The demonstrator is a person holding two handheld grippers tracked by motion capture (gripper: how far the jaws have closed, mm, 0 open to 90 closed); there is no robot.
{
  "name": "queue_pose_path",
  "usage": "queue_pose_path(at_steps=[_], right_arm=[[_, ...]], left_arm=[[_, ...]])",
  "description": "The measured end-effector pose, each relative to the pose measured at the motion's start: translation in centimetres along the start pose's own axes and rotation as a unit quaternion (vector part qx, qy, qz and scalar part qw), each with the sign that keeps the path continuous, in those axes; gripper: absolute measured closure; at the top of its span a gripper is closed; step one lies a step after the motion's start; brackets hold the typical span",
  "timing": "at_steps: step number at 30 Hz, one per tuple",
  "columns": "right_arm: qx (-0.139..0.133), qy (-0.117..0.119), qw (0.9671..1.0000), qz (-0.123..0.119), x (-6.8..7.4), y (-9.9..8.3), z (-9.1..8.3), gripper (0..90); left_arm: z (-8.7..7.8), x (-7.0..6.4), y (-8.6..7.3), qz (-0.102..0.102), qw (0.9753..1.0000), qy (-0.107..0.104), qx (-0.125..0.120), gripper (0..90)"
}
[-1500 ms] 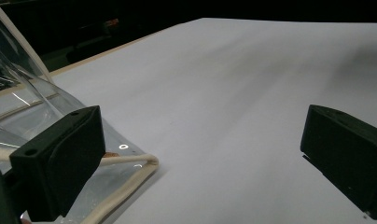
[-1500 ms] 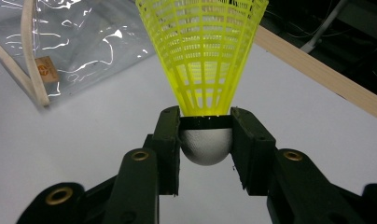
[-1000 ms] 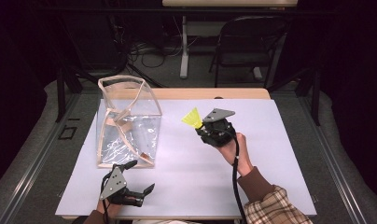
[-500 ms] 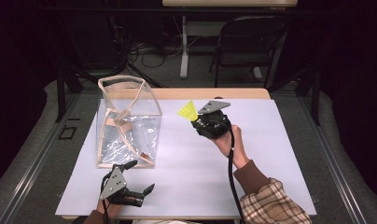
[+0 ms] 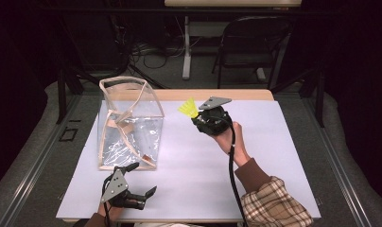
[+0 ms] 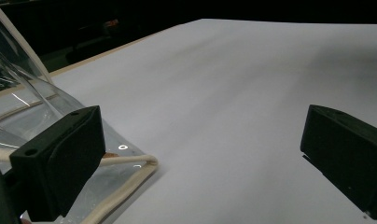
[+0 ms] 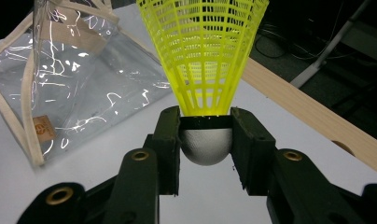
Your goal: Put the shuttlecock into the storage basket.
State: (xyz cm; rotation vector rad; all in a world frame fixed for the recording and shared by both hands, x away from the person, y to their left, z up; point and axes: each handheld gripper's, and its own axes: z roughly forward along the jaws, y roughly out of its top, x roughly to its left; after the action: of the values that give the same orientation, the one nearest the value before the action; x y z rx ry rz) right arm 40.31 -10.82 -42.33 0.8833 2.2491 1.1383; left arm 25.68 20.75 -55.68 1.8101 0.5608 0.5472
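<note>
1. Two grippers over one white table sheet [image 5: 274, 156]; entries run left to right in the high view.
2. Clear plastic bag [image 5: 127, 125] with cream trim stands on the left part of the sheet, mouth upward. In the right gripper view the same bag [image 7: 84, 79] sits left of and behind the jaws; a small tan label shows on its lower wall.
3. Left gripper [image 5: 141, 185] sits near the front edge of the sheet, just in front of the bag's near corner. Jaws are spread wide with nothing between them. In the left gripper view [image 6: 200, 154] one jaw lies beside the bag's trimmed corner [image 6: 130, 172]; whether they touch is not clear. The other jaw is well apart over bare sheet.
4. Yellow shuttlecock [image 5: 189, 108] sits right of the bag, raised above the sheet near the far wooden table edge [image 5: 217, 94].
5. Right gripper [image 5: 195, 116] is clamped on the shuttlecock's white rounded cork. In the right gripper view [image 7: 205, 140] the yellow mesh skirt [image 7: 203, 51] flares away from the jaws.
6. Right hand [image 5: 227, 137] holds the gripper body; a plaid sleeve [image 5: 274, 208] enters at bottom right.
</note>
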Motion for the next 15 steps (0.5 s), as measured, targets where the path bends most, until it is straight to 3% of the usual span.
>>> queue_pose_path(at_steps=[15], right_arm=[[-0.001,-0.001,1.0,-0.007,-0.1,1.5,0.9,65.0]], left_arm=[[0.0,0.0,0.0,0.0,1.0,-0.001,0.0,0.0]])
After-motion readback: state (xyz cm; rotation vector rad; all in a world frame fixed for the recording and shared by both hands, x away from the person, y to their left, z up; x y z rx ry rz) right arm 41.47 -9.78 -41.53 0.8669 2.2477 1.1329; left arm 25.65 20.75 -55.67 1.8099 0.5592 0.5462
